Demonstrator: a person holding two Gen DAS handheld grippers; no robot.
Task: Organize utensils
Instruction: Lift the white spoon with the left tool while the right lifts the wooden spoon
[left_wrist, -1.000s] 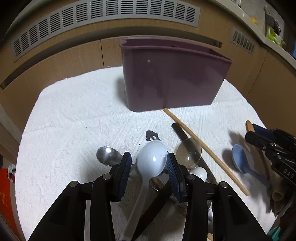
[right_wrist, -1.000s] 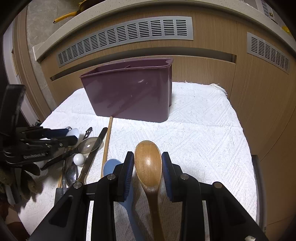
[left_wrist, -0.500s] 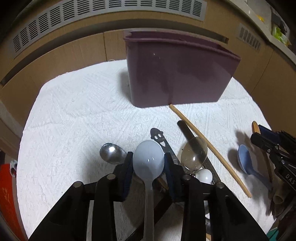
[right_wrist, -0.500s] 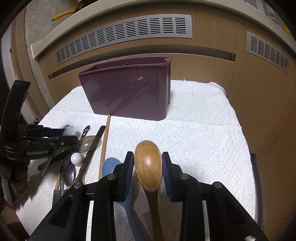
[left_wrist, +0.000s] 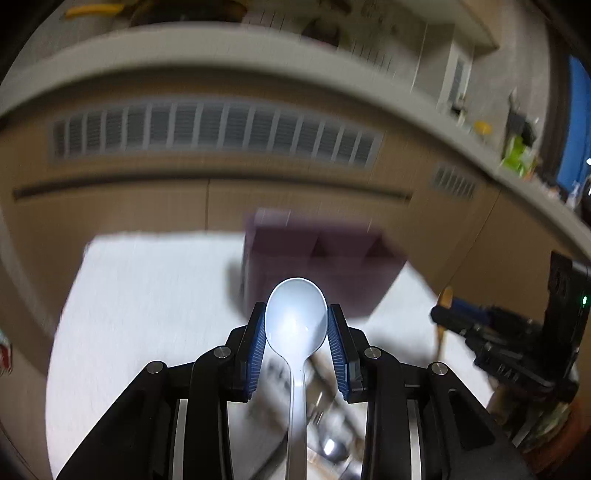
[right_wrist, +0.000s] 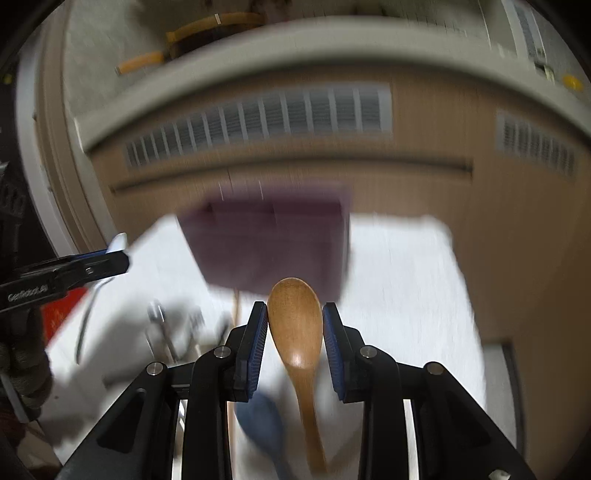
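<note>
Blue ribbed pads of the left gripper (left_wrist: 296, 325) press on either side of the bowl of a pale white spoon (left_wrist: 296, 317), its jaws clamped on it; the handle runs straight back between the black arms. Below and behind those jaws the white cloth (left_wrist: 147, 295) covering the tabletop is blurred, and a heap of other utensils (left_wrist: 332, 424) lies under the handle, too smeared to tell apart. Ahead of the jaws stands the purple bin (left_wrist: 321, 266), with dividers showing inside its top. Off to the right of the jaws the other gripper comes into view, a wooden tip poking past it.

The right gripper (right_wrist: 295, 325) has its jaws set on the bowl of a wooden spoon (right_wrist: 295, 325), handle trailing back and down. Just under the jaws, to the left, lies a blue spoon (right_wrist: 262, 417) on the cloth, and a thin wooden stick (right_wrist: 235, 306) lies left of them. Straight ahead sits the same purple bin, and beyond it a tan cabinet front (right_wrist: 406, 192) with slatted vents (right_wrist: 258, 122).
</note>
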